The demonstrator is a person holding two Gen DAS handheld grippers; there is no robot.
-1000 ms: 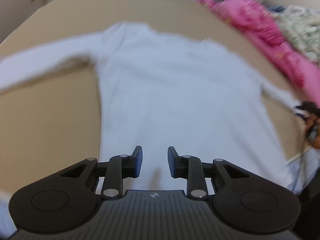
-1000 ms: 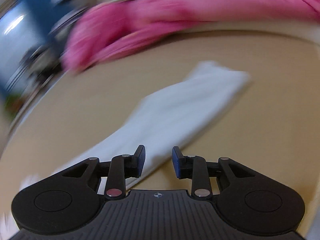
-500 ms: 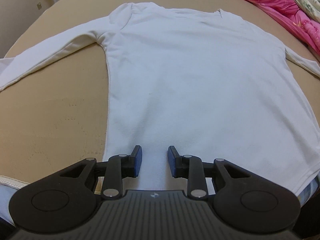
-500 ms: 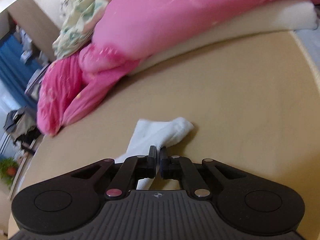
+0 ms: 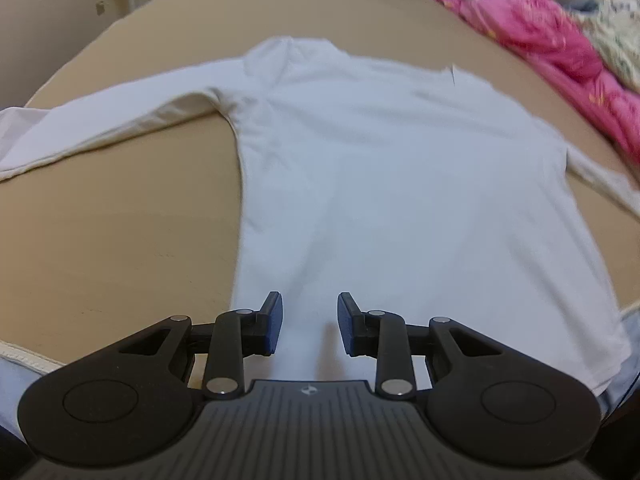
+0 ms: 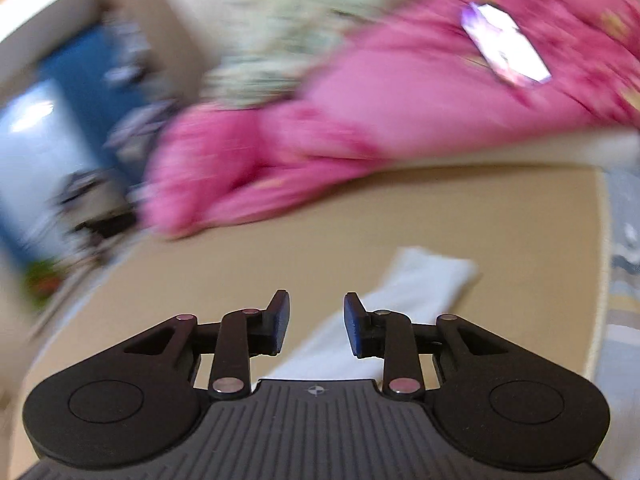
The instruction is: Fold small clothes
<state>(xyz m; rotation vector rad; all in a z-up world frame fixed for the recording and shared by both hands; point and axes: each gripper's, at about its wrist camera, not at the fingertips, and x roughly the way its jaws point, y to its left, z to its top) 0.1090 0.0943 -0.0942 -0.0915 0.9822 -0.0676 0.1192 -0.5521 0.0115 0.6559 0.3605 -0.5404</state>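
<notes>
Lying flat: one white shirt (image 5: 380, 184); left tool (image 5: 310, 326), right tool (image 6: 316, 326) spread, empty.

There was one white shirt (image 5: 384, 200) lying flat in front of the left gripper (image 5: 310, 328). It had two long sleeves, one out to each side. One sleeve (image 6: 404, 300) lay just past the right gripper (image 6: 316, 326). That made two grippers, and each had two fingers. There was one pink blanket (image 6: 360, 120) far ahead, one flowery cloth (image 6: 296, 28) behind it, and one tan mattress (image 5: 120, 240) under it all.
</notes>
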